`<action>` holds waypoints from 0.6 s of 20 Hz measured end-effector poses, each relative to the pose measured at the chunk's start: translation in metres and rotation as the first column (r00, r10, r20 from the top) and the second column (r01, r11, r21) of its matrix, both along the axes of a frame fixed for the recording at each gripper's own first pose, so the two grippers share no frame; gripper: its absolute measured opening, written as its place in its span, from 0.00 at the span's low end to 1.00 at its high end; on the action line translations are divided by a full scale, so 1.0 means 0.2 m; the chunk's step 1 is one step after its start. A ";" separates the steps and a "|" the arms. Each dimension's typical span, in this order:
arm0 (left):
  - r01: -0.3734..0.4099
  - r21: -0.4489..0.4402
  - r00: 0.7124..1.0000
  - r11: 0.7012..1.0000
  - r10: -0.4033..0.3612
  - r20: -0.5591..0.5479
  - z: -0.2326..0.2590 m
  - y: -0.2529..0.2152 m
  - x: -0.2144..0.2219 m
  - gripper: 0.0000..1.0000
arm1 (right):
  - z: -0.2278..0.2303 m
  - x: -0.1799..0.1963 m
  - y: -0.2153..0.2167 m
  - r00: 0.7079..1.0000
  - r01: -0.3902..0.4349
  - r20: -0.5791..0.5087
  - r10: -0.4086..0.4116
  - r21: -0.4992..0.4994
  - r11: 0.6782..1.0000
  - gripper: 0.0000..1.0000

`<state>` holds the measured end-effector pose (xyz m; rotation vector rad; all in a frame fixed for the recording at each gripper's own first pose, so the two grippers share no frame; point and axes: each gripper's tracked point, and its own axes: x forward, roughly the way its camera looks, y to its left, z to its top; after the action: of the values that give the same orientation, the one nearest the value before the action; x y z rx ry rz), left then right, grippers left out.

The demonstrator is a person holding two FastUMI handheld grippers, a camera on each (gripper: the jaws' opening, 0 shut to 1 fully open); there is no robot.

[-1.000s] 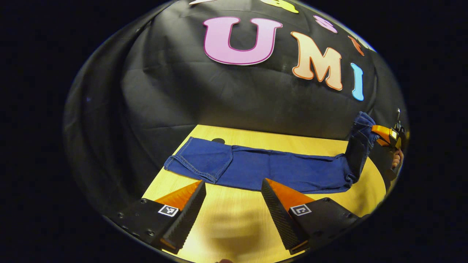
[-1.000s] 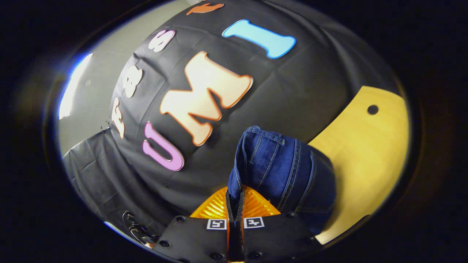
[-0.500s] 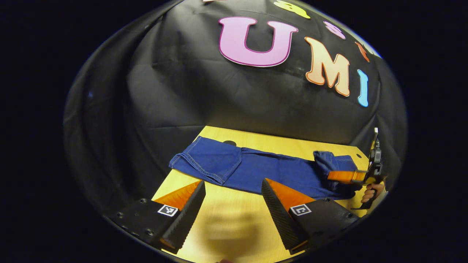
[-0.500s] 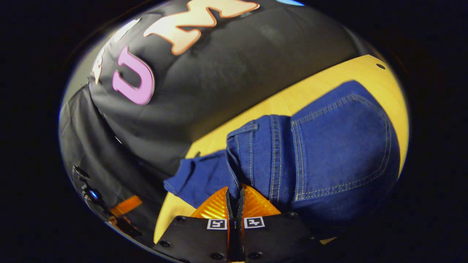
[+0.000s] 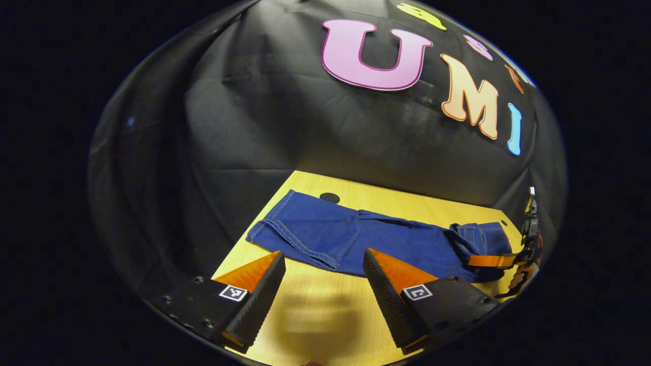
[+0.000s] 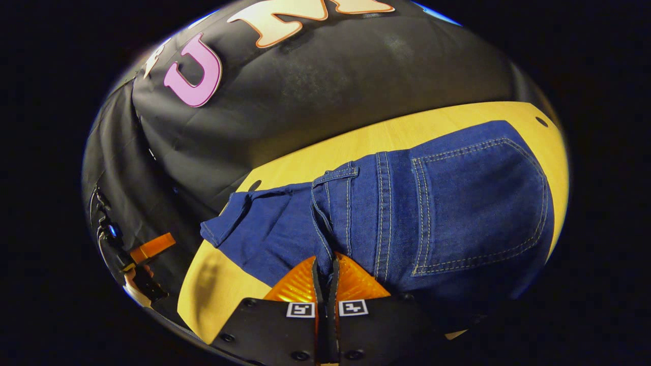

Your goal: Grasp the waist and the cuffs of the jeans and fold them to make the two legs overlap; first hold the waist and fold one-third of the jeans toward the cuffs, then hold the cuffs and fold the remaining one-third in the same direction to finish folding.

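Note:
The blue jeans [image 5: 386,241] lie lengthwise on the yellow table [image 5: 320,315], legs overlapped, cuffs [image 5: 285,223] at the left end. Their waist [image 6: 356,208] is folded over onto the legs, back pocket [image 6: 478,203] facing up. My right gripper [image 6: 325,269] is shut on the waistband edge, low over the cloth; in the left gripper view that right gripper [image 5: 496,261] appears at the far right with a hand behind it. My left gripper [image 5: 323,267] hovers open above the table's near side, just short of the jeans, nothing between its fingers. In the right gripper view the left gripper [image 6: 152,246] is at the far left.
Black cloth walls the table on the far side and on the left. A round dark hole [image 5: 329,197] in the tabletop lies just beyond the cuffs. Bare wood [image 5: 407,206] runs along the far side of the jeans.
My right gripper has carried the waist from high in the air down and over onto the legs. The left gripper stayed open and drifted slightly left.

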<state>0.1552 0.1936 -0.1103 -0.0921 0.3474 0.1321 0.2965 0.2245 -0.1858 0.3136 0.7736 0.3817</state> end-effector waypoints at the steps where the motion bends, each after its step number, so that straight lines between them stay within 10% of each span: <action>1: -0.010 0.000 1.000 1.000 0.010 0.005 -0.01 0.03 0.01 0.95 | 0.01 0.00 0.00 1.000 0.003 -0.001 -0.003 -0.002 1.000 0.03; 12: 0.032 0.028 0.997 0.999 -0.030 -0.076 -0.23 0.24 0.19 0.94 | 0.02 0.00 0.01 0.999 0.024 -0.030 -0.025 -0.044 0.999 0.13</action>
<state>0.1924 0.2419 -0.1558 -0.0532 0.4218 0.1102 0.2973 0.2266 -0.1811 0.2884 0.8065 0.3373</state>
